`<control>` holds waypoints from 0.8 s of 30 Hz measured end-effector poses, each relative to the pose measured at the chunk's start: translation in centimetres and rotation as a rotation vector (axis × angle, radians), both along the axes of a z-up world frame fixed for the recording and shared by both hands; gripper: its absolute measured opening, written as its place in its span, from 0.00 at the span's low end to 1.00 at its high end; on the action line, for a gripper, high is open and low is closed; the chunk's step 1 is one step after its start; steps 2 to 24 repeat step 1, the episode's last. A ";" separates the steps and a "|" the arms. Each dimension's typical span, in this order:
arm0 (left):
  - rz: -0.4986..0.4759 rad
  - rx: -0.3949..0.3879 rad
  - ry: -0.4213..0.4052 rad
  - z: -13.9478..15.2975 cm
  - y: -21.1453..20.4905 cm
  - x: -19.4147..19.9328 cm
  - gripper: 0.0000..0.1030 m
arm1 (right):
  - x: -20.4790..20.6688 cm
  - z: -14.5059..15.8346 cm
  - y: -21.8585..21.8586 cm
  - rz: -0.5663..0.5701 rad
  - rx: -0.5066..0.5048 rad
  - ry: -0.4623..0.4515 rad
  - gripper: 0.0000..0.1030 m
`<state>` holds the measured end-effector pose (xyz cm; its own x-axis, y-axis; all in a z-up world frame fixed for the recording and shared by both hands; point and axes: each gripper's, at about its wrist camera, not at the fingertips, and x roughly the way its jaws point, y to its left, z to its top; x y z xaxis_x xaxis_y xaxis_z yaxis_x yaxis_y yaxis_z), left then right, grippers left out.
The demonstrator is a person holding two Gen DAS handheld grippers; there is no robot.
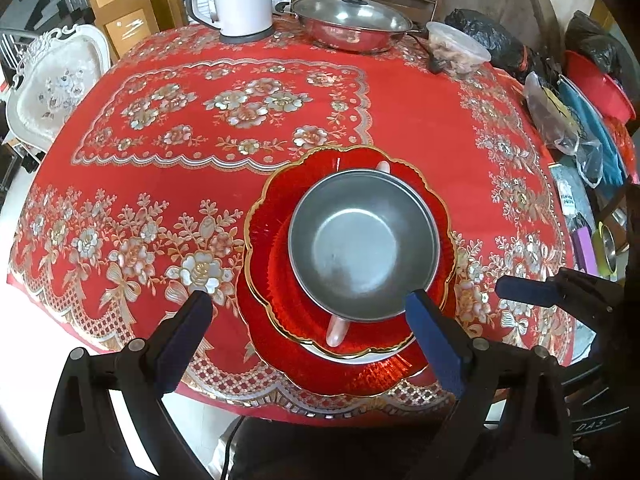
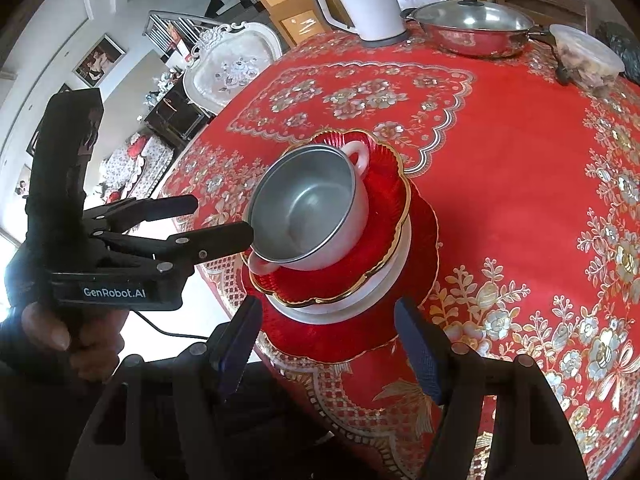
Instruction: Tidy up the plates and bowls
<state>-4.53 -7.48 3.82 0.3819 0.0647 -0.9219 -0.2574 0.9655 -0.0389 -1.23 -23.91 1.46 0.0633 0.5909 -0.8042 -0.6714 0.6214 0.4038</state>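
Left wrist view: left claw (image 1: 308, 312) released; bowl (image 1: 362, 240) sits atop stacked plates (image 1: 272, 280) at the table (image 1: 440, 128) edge, six o'clock. Right wrist view: right claw (image 2: 328, 320) released, empty. Bowl probably light and slippery; grip its rim.

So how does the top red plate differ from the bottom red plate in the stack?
The top red plate is smaller, has a gold scalloped rim, and carries the metal bowl. The bottom red plate is wider, lies directly on the tablecloth, and shows only a thin edge line. A white dish separates them. Both are red and ribbed.
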 end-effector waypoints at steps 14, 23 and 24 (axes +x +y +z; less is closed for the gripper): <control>0.001 0.001 0.000 0.0 0.0 0.0 0.95 | 0.0 0.0 0.0 -0.001 0.001 0.000 0.68; 0.001 0.001 0.000 0.0 0.0 0.0 0.95 | 0.0 0.0 0.0 -0.001 0.001 0.000 0.68; 0.001 0.001 0.000 0.0 0.0 0.0 0.95 | 0.0 0.0 0.0 -0.001 0.001 0.000 0.68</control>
